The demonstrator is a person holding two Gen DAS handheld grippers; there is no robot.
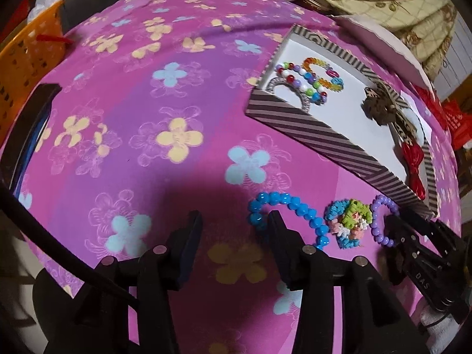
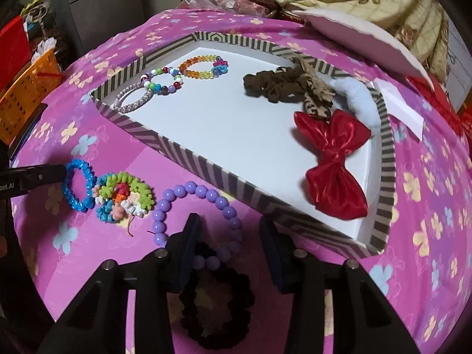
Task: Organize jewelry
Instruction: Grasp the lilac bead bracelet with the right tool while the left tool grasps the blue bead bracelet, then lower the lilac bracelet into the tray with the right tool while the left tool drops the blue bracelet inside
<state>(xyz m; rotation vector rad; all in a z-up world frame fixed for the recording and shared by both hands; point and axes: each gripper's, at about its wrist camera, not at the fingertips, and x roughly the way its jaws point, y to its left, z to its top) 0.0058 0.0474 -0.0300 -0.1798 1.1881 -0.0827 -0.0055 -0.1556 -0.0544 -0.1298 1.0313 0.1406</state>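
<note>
A striped box (image 2: 183,159) (image 1: 298,124) with a white floor holds three bead bracelets (image 2: 174,79) at its far left, a brown scrunchie (image 2: 274,84), a leopard bow, a pale blue puff and a red bow (image 2: 333,159). On the pink flowered cloth in front lie a blue bracelet (image 2: 78,185) (image 1: 292,209), a multicolour bracelet (image 2: 124,197) (image 1: 351,222), a purple bead bracelet (image 2: 206,194) (image 1: 380,221) and a black scrunchie (image 2: 218,303). My right gripper (image 2: 230,233) is open over the purple bracelet's near side. My left gripper (image 1: 236,227) is open; its right finger (image 1: 280,233) overlaps the blue bracelet.
An orange basket (image 1: 29,59) (image 2: 26,88) stands at the table's left edge. A pink box lid (image 2: 360,41) leans behind the box, with plastic bags and patterned bedding beyond. A red item lies at the far right (image 2: 442,103).
</note>
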